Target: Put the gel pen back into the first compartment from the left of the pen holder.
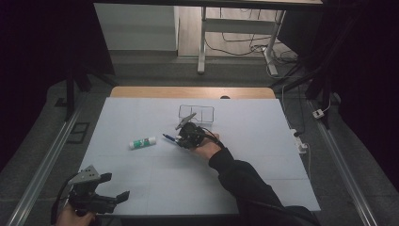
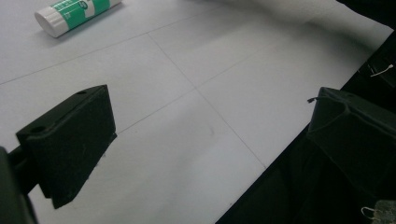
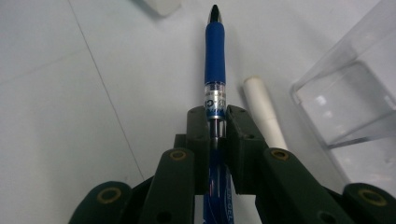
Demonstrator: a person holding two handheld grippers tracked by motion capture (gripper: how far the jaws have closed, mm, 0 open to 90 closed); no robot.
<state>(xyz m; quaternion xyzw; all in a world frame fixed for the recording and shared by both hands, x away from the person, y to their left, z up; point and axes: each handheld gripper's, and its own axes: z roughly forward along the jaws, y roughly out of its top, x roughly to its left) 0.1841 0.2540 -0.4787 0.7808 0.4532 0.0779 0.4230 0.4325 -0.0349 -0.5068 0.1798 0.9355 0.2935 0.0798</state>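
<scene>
A clear two-compartment box (image 1: 196, 113) stands on the white tabletop (image 1: 141, 183) toward its far middle; in the high view both compartments look empty, and the right gripper view shows one clear corner (image 3: 345, 100) with nothing visible inside it. One blue pen (image 3: 215, 60) is clamped between the jaws of the right tongs (image 3: 215, 122), which grip its clear barrel just behind the blue rubber sleeve, the dark tip pointing away from the hand. In the high view the right tongs (image 1: 184, 135) sit just in front of the box, the pen (image 1: 169, 137) jutting out toward the left. One white stick (image 3: 265, 114) lies flat on the tabletop between the pen and the box, just beside both; whether it touches either cannot be told. One glue stick (image 1: 142, 142), white with a green label, lies on its side to the left of the pen, apart from it; it also appears at the top of the left gripper view (image 2: 74, 14). The left tongs (image 1: 113, 187) hover at the near left corner of the tabletop, jaws spread wide with nothing between them.
</scene>
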